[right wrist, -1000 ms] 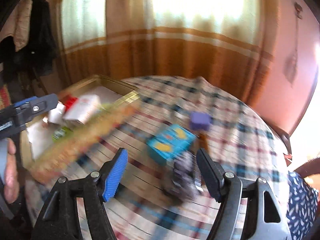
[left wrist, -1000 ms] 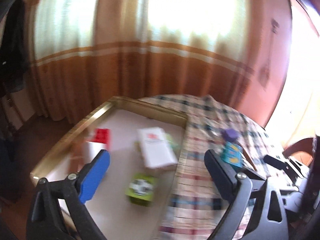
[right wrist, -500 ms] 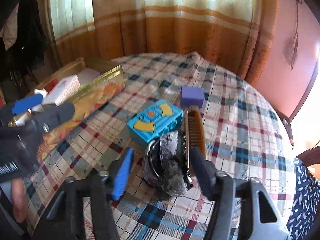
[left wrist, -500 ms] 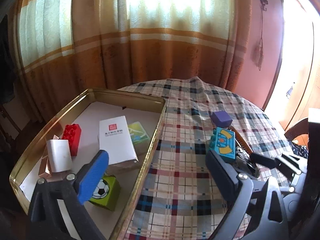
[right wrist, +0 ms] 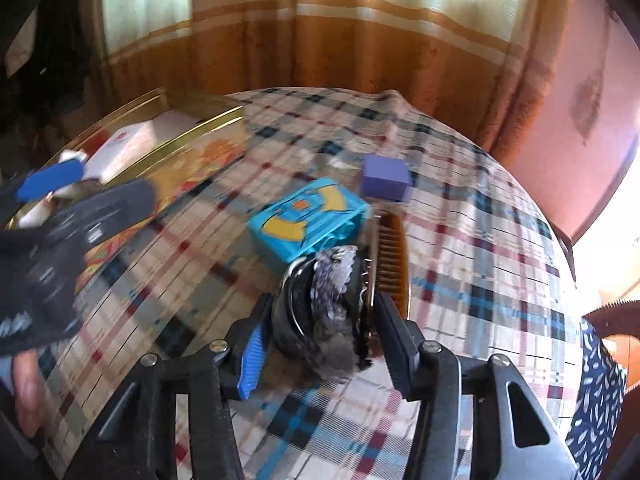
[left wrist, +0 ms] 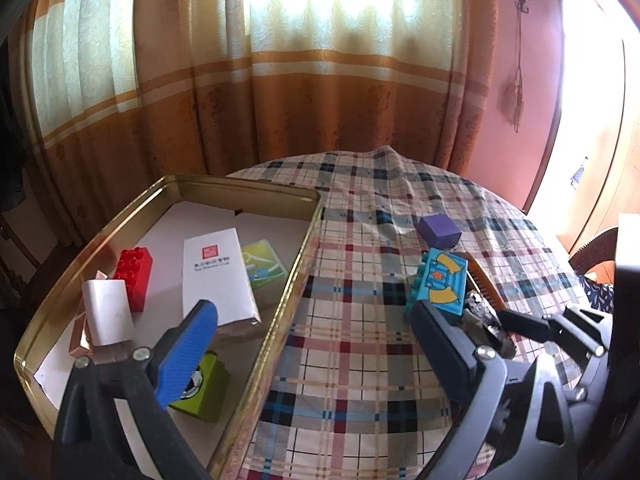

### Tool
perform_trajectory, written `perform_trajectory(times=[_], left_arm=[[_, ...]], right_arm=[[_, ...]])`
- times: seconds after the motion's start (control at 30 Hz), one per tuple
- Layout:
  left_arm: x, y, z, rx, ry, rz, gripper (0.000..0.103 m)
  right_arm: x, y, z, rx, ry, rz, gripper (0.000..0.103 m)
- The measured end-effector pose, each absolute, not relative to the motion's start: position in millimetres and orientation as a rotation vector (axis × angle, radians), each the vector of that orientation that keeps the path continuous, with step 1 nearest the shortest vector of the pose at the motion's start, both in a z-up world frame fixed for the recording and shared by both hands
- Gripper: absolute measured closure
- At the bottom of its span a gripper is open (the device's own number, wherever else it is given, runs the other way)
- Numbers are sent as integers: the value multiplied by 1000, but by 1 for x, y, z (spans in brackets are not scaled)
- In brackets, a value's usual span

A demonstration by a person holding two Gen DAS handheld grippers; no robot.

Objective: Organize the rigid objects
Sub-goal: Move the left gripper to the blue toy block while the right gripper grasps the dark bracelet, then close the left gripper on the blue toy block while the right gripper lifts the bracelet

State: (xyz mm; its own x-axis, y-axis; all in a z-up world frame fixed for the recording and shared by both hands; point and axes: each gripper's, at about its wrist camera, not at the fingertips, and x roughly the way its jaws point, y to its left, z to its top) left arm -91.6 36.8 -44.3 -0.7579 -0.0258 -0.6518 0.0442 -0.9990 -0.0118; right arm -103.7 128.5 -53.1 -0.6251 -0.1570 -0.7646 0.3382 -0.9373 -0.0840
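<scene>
A round table under a red, blue and cream plaid tablecloth (left wrist: 360, 340) holds a shallow gold metal tray (left wrist: 280, 300) on its left side. Inside the tray lie a red plastic building brick (left wrist: 134, 276), a white rectangular carton (left wrist: 218, 280), a small white box (left wrist: 107, 316), a green card (left wrist: 262, 262) and a lime-green cube printed with a football (left wrist: 204, 384).

The right gripper (right wrist: 320, 328) has its jaws drawn in on either side of a dark, round, sequinned grey clip-like object (right wrist: 328, 312) that sits directly between them on the cloth; contact looks made or very close, though blur hides the exact touch. Its long axis runs away from the jaws, parallel to a brown wooden comb (right wrist: 392, 256) touching its right side. A turquoise toy block with yellow shapes (right wrist: 308, 224) lies just beyond, and a small purple cube (right wrist: 386, 178) farther back.

The left gripper (left wrist: 316, 340) hovers with jaws spread wide, empty, over the tray's near edge. The right one is far nearer the clip.

Half a second earlier the right jaws stood wider apart around the clip; they have since narrowed onto it. The left gripper has barely shifted
</scene>
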Motion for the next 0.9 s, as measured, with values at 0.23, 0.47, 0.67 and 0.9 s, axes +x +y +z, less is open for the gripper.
perform_trajectory(times=[0.23, 0.47, 0.67, 0.9], left_arm=[[-92, 44, -44, 1083, 15, -2924, 4], [-95, 47, -46, 1103, 11, -2922, 4], [-97, 54, -44, 1107, 1, -2937, 4], [-104, 75, -47, 1117, -81, -2966, 4]], right_arm=[[-112, 134, -51, 1206, 291, -2607, 52], [-118, 143, -50, 1205, 225, -2650, 52], [-111, 150, -45, 1167, 176, -2693, 57], [-111, 177, -38, 1135, 33, -2810, 57]])
